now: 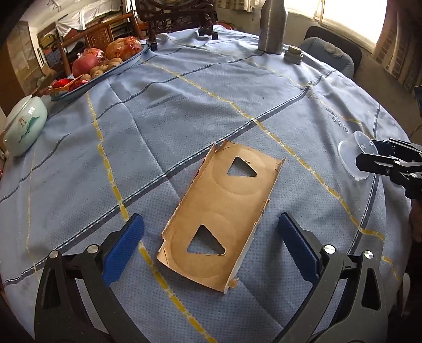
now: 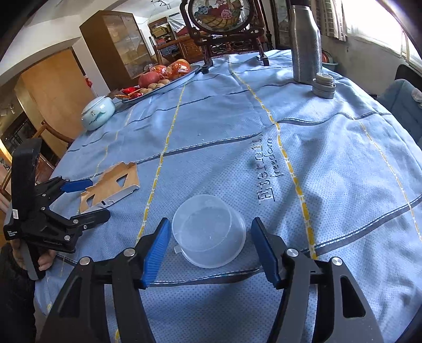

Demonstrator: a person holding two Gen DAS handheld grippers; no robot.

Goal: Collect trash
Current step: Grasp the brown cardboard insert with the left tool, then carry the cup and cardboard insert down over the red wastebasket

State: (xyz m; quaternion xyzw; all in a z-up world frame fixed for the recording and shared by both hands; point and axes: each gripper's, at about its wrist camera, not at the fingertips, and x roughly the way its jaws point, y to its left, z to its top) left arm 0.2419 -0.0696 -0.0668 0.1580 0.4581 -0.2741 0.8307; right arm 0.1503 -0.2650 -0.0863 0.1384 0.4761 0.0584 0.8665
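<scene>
A torn brown cardboard piece (image 1: 219, 219) with two triangular holes lies flat on the blue tablecloth (image 1: 184, 110). My left gripper (image 1: 209, 220) hangs just above it, open, with a blue pad on either side of the cardboard and touching neither edge. In the right wrist view, a clear plastic tub (image 2: 208, 232) rests upside down on the cloth between the blue pads of my right gripper (image 2: 211, 223), which is open with small gaps on both sides. The left gripper (image 2: 97, 198) and cardboard (image 2: 113, 182) show at that view's left. The tub (image 1: 353, 153) and right gripper (image 1: 369, 155) show at the left wrist view's right edge.
A fruit tray (image 1: 66, 96) and a pale ceramic jar (image 1: 25, 124) sit at the far left. A metal bottle (image 1: 271, 26), a grey cap (image 1: 292, 54) and a carved wooden stand (image 1: 179, 18) stand at the back. A cushioned chair (image 1: 329, 55) is beyond the table's right edge.
</scene>
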